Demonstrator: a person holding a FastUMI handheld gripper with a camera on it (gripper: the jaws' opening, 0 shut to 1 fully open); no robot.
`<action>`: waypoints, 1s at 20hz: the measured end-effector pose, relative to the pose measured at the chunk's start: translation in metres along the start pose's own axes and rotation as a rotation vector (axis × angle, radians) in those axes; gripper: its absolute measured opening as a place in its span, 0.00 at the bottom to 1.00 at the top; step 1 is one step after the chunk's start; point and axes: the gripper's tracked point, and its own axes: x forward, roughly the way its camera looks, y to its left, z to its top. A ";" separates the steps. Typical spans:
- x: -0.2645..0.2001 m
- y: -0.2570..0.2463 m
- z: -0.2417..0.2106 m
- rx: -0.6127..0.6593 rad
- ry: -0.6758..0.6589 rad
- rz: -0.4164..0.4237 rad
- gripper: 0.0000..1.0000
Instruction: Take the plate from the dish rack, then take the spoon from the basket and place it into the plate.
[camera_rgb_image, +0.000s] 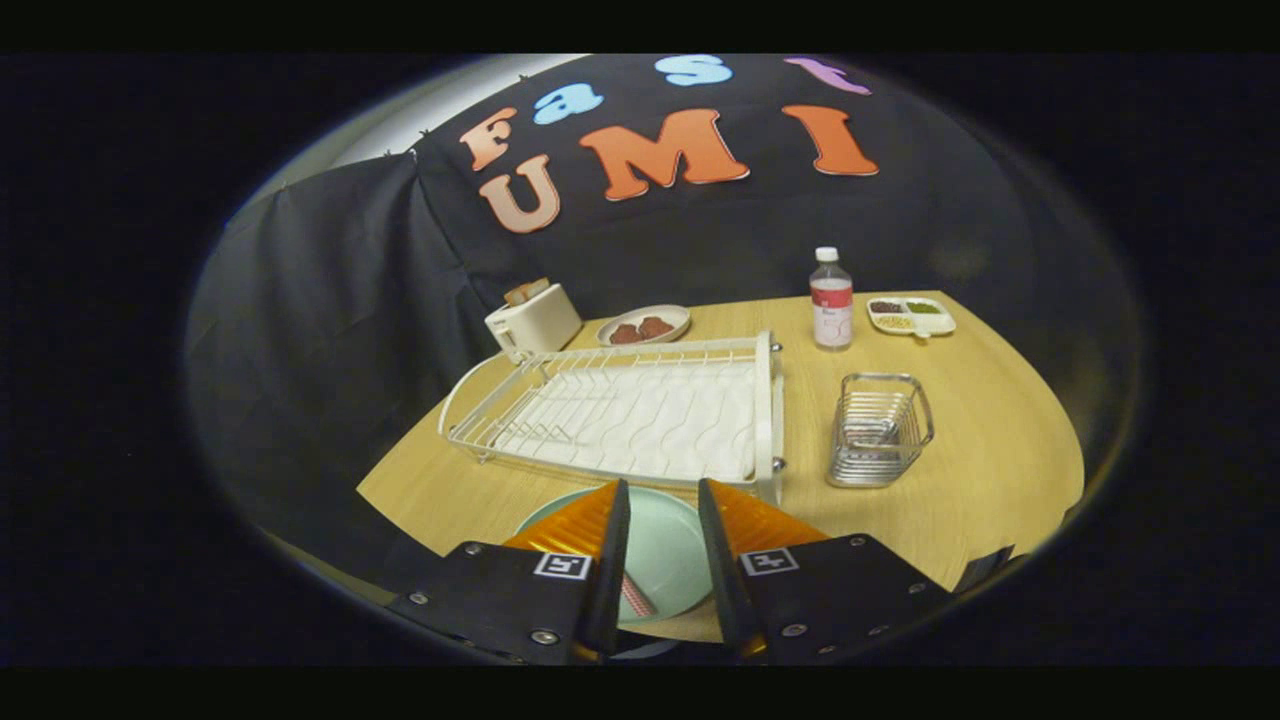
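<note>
A pale green plate (660, 550) lies flat on the wooden table, just in front of the white dish rack (620, 410). My gripper (662, 487) hovers over the plate with its fingers apart and nothing pressed between them. A spoon part with a red-and-white pattern (636, 597) rests on the plate close to the inner side of the left finger; the rest of the spoon is hidden. The rack holds no dishes. Right of the rack, beyond the right finger, stands the metal wire basket (878, 430), which looks empty.
Behind the rack are a cream toaster (533, 318) with bread in it and a small plate of brown food (645, 325). Further right stand a plastic bottle (831, 300) and a divided snack dish (910, 315). The table (990, 480) ends close on the right and left.
</note>
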 end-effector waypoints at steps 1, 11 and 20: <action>-0.004 -0.004 0.016 -0.006 -0.036 -0.013 0.45; -0.057 -0.023 0.165 -0.071 -0.408 -0.141 0.83; -0.085 -0.036 0.205 -0.154 -0.591 -0.285 0.97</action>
